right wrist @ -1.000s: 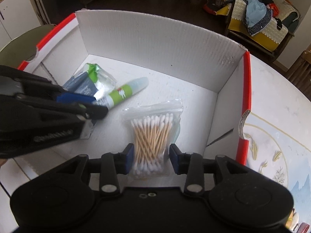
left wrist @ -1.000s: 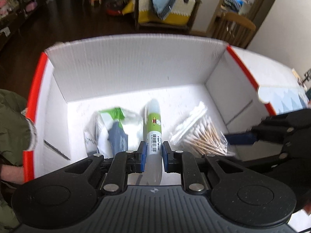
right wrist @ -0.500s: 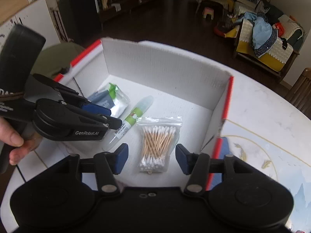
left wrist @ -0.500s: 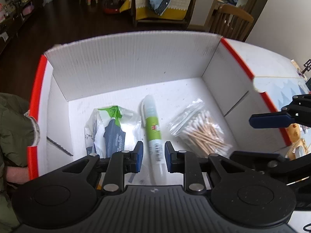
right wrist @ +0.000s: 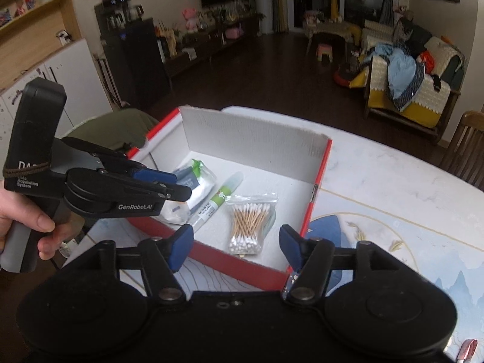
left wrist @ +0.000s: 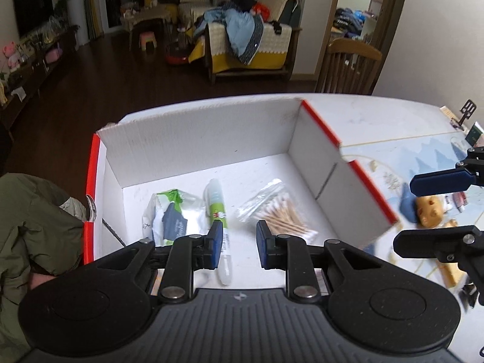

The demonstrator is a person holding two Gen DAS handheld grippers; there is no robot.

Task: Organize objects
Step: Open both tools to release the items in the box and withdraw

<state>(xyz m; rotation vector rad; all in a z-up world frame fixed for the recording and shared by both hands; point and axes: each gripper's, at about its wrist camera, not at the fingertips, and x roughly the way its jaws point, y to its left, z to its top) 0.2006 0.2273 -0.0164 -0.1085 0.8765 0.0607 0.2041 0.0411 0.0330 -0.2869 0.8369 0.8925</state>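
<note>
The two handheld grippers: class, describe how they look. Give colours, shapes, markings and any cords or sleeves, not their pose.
Both the left gripper and the right gripper have matte black bodies with round discs, silver pivot bolts and blue finger pads. The right wrist view shows the left one side-on: white "GenRobot.AI" lettering, a boxy black and grey handle and a dark cord looped round it. An olive-green sleeve shows at the left.

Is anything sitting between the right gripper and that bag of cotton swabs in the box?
Only the box's low red front wall lies between the open right gripper and the bag of cotton swabs. From above, nothing visible covers the bag.
</note>
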